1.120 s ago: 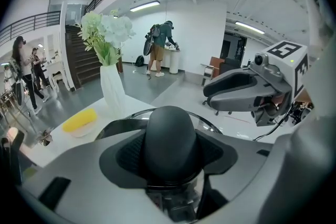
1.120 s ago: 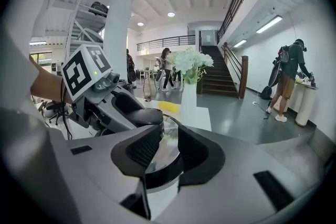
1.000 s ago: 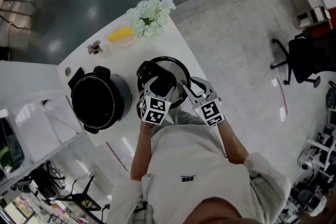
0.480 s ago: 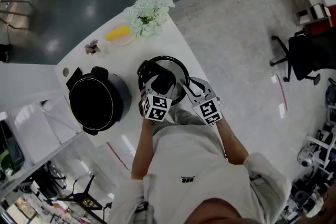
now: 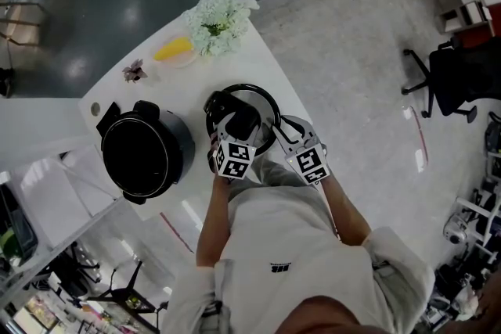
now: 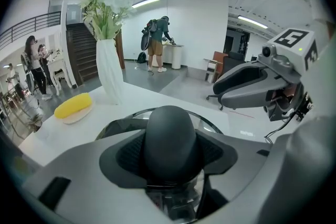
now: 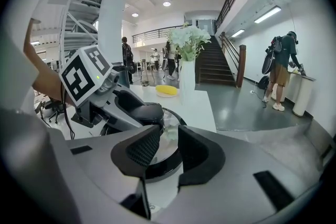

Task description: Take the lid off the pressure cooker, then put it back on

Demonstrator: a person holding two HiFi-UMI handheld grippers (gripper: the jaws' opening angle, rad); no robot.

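Note:
The black pressure cooker pot stands open on the white table, left of the lid. The glass lid with its black rim is low over the table near the front edge; whether it rests there I cannot tell. My left gripper is shut on the lid's black knob, pads on both sides. My right gripper hovers at the lid's right rim, its jaws a little apart with nothing between them. Through that gap the glass lid shows.
A white vase of pale flowers and a yellow thing on a small plate stand at the table's far end. A small dark item lies near the pot. An office chair stands off to the right on the floor.
Both grippers and the lid have sunk slightly toward the table. The left gripper's hold on the knob is unchanged.

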